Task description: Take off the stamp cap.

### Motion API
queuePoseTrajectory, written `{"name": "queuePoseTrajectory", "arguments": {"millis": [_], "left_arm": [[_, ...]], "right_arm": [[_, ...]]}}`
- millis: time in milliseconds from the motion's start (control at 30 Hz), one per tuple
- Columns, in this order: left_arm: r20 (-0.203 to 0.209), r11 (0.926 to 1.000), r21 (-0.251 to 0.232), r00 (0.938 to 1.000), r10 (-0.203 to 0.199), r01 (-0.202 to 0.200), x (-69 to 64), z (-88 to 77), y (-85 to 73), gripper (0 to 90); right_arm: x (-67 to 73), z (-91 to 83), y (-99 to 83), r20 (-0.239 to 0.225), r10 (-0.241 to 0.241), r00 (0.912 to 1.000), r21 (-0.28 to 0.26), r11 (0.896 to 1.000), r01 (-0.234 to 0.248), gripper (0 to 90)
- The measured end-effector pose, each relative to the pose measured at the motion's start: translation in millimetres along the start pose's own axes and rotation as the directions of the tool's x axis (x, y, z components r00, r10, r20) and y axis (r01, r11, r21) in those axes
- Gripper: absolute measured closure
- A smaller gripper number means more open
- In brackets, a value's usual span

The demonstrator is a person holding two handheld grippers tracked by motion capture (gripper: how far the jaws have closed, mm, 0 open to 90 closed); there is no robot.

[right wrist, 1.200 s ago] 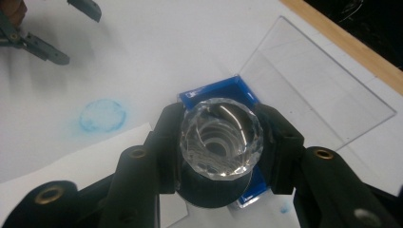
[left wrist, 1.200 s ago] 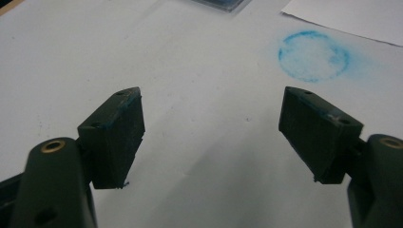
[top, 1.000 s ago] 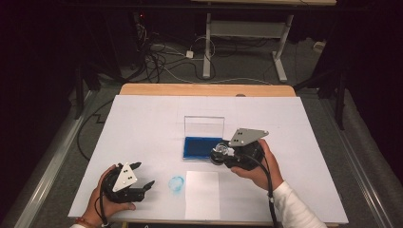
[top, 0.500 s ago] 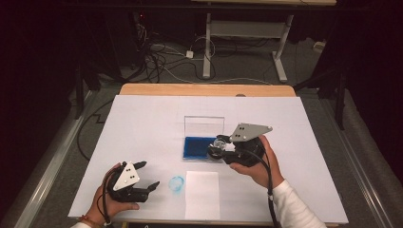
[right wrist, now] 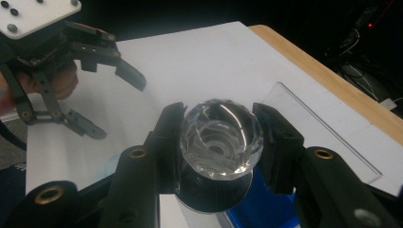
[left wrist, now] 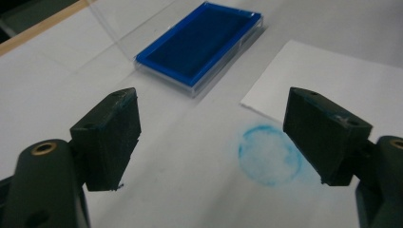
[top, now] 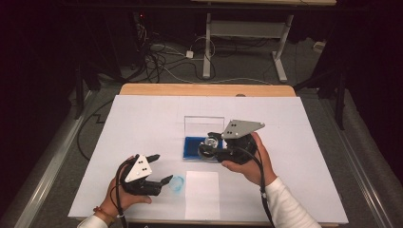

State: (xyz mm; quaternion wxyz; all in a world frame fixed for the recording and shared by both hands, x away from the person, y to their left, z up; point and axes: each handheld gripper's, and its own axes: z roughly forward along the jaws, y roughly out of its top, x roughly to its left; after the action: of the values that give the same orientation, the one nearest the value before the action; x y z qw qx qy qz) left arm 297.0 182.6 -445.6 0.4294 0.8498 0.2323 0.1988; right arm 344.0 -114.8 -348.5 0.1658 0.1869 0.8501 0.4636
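Clamping a clear faceted stamp (right wrist: pixel 221 142), the right gripper (top: pixel 209 148) hovers over the blue ink pad's (top: pixel 191 147) right edge. Nearer the table's front edge, left of the white paper sheet (top: pixel 202 194), the left gripper (top: pixel 159 168) has just spread its jaws, empty, beside a round blue stamp mark (top: pixel 177 184).

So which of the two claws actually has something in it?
The right claw, above the blue ink pad: its jaws are shut on the clear faceted stamp. The left claw is open, holding nothing, by the round blue print.

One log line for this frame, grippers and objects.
right gripper: shut on stamp, over ink pad | left gripper: open, nothing held, by blue print | paper: unmarked
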Motion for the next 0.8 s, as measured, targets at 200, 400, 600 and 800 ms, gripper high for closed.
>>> {"name": "queuePoseTrajectory", "arguments": {"millis": [200, 400, 600, 800], "left_arm": [[0.034, 0.9993, -0.02, 0.9989, 0.033, -0.032, -11.7, 14.3, 17.4, 19.5], [0.052, 0.9985, -0.041, 0.9979, 0.038, -0.036, -20.5, 25.7, 27.2, 19.6], [0.074, 0.9971, -0.052, 0.9956, 0.059, -0.055, -26.5, 32.2, 31.8, 20.8], [0.09, 0.9952, -0.083, 0.9941, 0.06, -0.053, -29.4, 34.4, 33.9, 24.9]], "right_arm": [[9.2, 8.6, -5.8, -0.021, -0.002, 0.9998, 0.013, 1.0, 0.002, 57.2], [17.1, 13.9, -11.0, -0.037, 0.007, 0.9993, 0.01, 1.0, -0.006, 57.2], [25.5, 15.7, -10.3, -0.066, 0.005, 0.9978, -0.008, 1.0, -0.005, 57.2], [30.1, 18.2, -11.3, -0.091, 0.016, 0.9958, -0.022, 1.0, -0.018, 57.2]]}}
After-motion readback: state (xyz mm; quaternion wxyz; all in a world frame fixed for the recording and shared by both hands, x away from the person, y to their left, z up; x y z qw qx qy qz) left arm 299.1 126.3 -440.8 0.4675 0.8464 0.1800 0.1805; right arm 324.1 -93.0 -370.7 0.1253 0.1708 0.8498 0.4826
